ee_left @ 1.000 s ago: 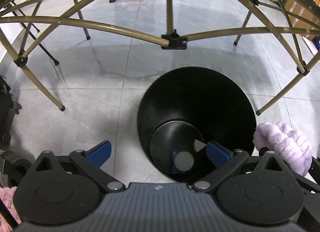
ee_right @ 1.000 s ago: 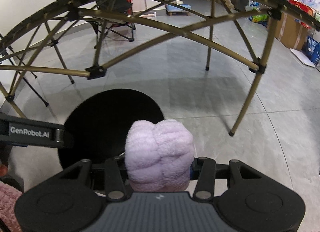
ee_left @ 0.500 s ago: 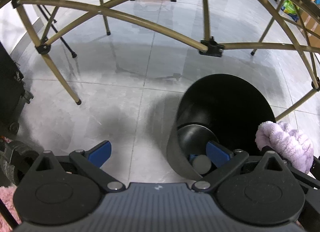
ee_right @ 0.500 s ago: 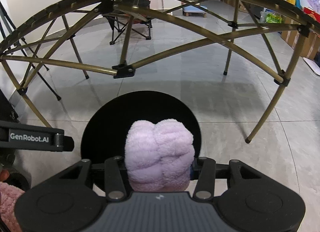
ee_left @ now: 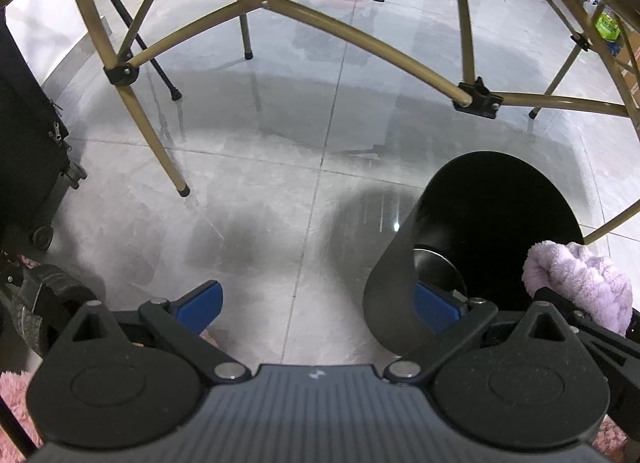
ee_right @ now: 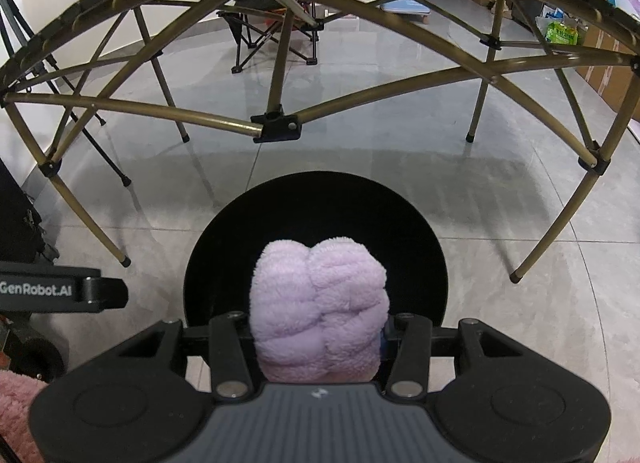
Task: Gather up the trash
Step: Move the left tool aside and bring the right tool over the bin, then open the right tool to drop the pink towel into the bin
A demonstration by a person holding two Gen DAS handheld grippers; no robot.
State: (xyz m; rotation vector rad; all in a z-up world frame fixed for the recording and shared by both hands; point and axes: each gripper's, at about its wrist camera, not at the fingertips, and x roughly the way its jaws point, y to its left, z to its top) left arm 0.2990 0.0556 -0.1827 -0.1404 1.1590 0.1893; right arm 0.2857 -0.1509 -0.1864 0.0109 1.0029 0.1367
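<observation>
1. Clamping a fluffy lilac bundle (ee_right: 320,311), the right gripper (ee_right: 320,343) hangs over the black bin (ee_right: 420,247).
2. Left gripper (ee_left: 316,303), jaws wide apart and empty, straddles the bin's near wall above grey floor tiles (ee_left: 260,199).

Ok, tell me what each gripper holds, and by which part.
Right gripper clamps the fluffy purple bundle by its near end. Left gripper holds nothing.

The fluffy cloth (ee_right: 320,307) is light purple, the trash bin (ee_right: 416,231) is black, the floor (ee_left: 248,191) has shiny grey tiles, and the folding frame poles (ee_right: 132,109) are gold-brown.
</observation>
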